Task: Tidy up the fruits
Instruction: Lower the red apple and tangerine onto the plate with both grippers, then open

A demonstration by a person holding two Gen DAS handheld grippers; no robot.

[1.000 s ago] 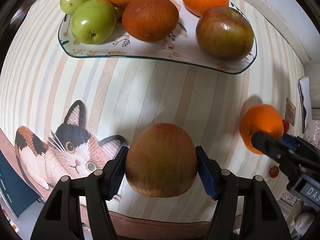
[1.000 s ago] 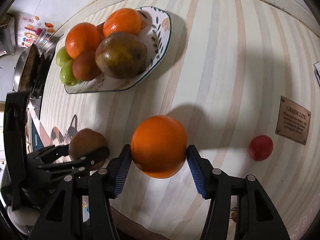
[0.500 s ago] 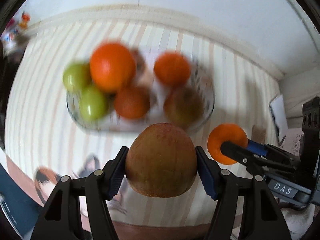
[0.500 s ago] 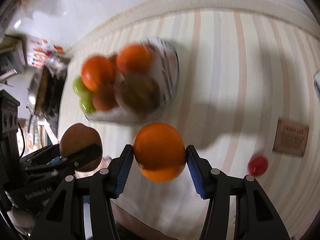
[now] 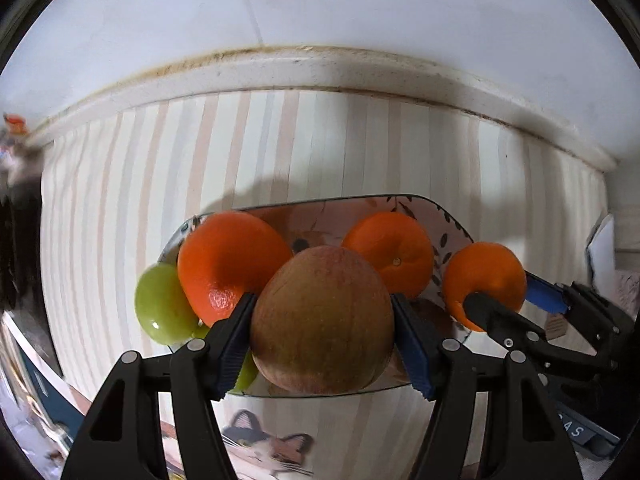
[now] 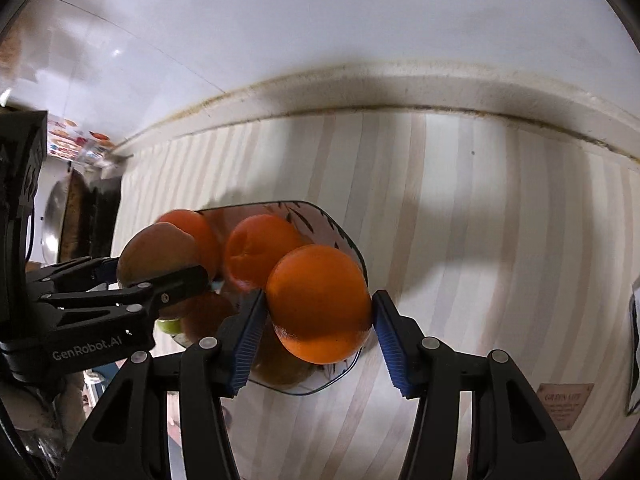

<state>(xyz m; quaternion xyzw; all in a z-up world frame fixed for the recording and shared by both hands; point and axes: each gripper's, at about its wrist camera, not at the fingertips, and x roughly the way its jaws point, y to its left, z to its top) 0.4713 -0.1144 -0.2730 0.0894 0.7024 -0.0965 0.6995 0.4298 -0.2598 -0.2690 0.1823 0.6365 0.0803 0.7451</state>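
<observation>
Holding: the left gripper [image 5: 322, 340] squeezes a brown apple [image 5: 322, 320] between its blue pads [image 5: 234, 344], up in the air over the near side of the plate [image 5: 416, 204].
Other hand: the right gripper [image 6: 318, 340] squeezes an orange [image 6: 320, 304] the same way, up over the right end of the plate.
Job now: I think both fruits are about to go down on the plate with the rest.
Where to put the apple: the bare spot in the middle of the plate, between the big orange [image 5: 230, 264] and the small orange [image 5: 390, 252], looks best.
Where to put the orange: the right end of the plate looks free, but the orange hides most of it.
How to do it well: go down slowly, let the fruit touch the plate, then let go. Round fruit rolls, so do not drop it.
One at a time: the two grippers are near each other, so they could bump.
In the way: a green fruit [image 5: 162, 304] sits at the left edge, just beside the big orange. More fruit lies under the apple, but I cannot tell what.
Watch out: the plate is getting full, so a push could knock fruit off the rim.
Around: a striped mat [image 5: 340, 144] lies under the plate, with a cat picture [image 5: 268, 450] near the front. A wall [image 5: 320, 8] stands behind. A small sign [image 6: 564, 404] lies far to the right.
</observation>
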